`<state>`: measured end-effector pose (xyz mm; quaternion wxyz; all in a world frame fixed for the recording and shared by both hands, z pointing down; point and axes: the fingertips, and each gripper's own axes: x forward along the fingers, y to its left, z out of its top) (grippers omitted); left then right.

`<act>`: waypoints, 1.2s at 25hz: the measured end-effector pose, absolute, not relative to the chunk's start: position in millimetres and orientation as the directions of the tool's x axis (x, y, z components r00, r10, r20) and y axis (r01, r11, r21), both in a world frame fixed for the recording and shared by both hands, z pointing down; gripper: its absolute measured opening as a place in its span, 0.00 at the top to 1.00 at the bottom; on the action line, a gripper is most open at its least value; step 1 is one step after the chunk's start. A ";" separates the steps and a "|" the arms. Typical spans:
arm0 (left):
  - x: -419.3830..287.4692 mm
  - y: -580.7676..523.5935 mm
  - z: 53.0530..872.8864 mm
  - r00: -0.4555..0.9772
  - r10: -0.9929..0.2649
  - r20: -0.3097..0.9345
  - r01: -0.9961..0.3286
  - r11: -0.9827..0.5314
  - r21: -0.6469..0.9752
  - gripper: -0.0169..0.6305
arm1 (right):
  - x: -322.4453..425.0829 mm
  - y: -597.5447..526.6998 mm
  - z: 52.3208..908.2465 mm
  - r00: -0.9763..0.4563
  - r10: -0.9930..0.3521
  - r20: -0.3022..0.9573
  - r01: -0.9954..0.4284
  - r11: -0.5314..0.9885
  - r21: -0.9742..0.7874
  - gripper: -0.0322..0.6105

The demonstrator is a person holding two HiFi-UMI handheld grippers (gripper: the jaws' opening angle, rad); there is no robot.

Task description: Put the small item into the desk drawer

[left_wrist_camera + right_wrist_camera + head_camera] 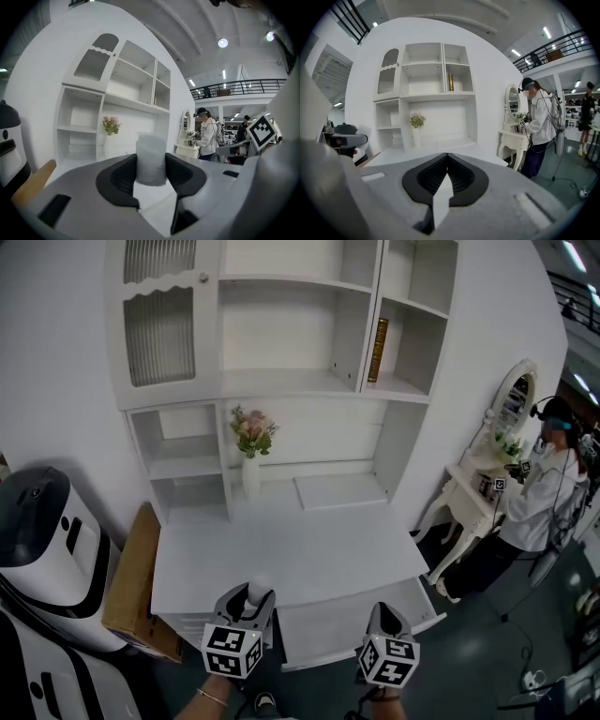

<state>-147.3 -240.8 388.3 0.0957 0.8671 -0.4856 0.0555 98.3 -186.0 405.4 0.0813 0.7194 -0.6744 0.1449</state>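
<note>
My left gripper (pixel 251 600) hovers over the front edge of the white desk (pixel 281 549), shut on a small white cylinder-shaped item (pixel 257 590). In the left gripper view the item (pixel 151 159) stands upright, clamped between the two dark pads (pixel 121 174). Below the desktop at the front right, the drawer (pixel 330 629) stands pulled out, its inside white. My right gripper (pixel 385 613) hangs over that drawer; in the right gripper view its jaws (pixel 447 163) meet with nothing between them.
A vase of flowers (pixel 251 454) stands at the desk's back, under a hutch holding a book (pixel 378 350). A cardboard box (pixel 139 568) and a black-and-white machine (pixel 37 540) sit to the left. On the right, a person (pixel 544 493) stands at a vanity table (pixel 469 486).
</note>
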 end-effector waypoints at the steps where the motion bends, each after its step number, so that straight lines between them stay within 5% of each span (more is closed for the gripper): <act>1: -147.7 -251.1 387.8 0.529 -0.828 0.188 -0.849 -0.516 0.115 0.70 | 96.5 -195.0 404.1 0.053 -0.947 0.317 -0.994 -0.081 -0.075 0.94; 30: -63.2 -319.9 431.3 0.623 -0.736 0.266 -0.782 -0.573 0.246 0.70 | 174.7 -230.2 417.2 0.165 -0.905 0.392 -0.979 -0.197 -0.043 0.94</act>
